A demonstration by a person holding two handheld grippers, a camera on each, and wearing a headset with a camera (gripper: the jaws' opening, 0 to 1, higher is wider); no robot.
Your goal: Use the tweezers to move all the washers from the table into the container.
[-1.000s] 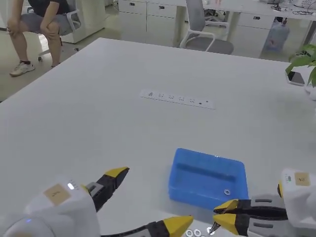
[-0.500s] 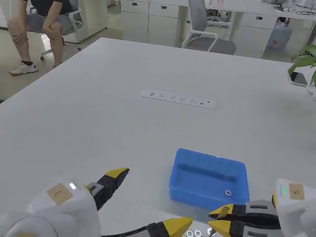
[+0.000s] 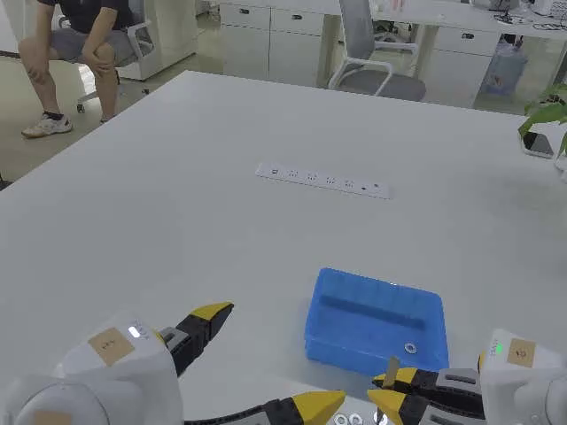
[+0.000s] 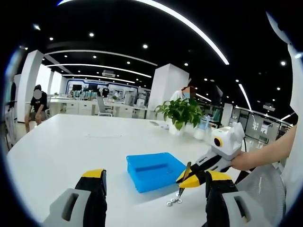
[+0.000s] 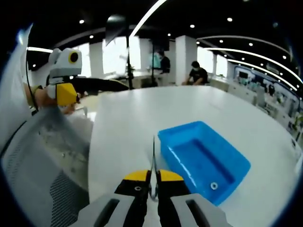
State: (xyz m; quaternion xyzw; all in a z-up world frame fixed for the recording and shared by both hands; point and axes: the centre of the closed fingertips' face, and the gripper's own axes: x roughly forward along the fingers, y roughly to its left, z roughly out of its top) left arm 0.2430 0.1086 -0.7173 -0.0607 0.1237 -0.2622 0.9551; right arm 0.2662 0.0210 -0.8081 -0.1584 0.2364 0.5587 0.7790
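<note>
Table point(image 3: 221, 230): white, large, mostly bare. The blue container point(image 3: 337, 345) sits toward its near edge. All positions below are relative to that container.

Progress: early, I'd say. One washer point(image 3: 410, 348) lies inside the container, close to the near wall and right of centre in the head view. A small cluster of loose washers point(image 4: 174, 202), looks like three, lies on the table just in front of the near wall, not touching it. Those are left to move. Can't tell if more lie out of frame.

Left gripper point(image 3: 270, 356): jaws spread wide, nothing in them, at the near left of the container. Doesn't look involved in the job, as far as I can judge.

Right gripper point(image 5: 152, 178): jaws pinched narrow on the tweezers point(image 5: 153, 151), at the near right of the container. In the left gripper view the tweezer tips point down at the loose washers. Too small to tell whether a washer is pinched.

Around:
- power strip point(image 3: 323, 180), well beyond the far side
- plant point(image 3: 545, 111), far right
- office chair point(image 3: 376, 62), past the table's far edge
- seated person point(image 3: 75, 40), past the table's far left corner

None of these is near the path.

In the way: only the container's near wall, which the tweezers have to clear. Risk, my guess: thin flat washers on a smooth top slip out of the tips.
</note>
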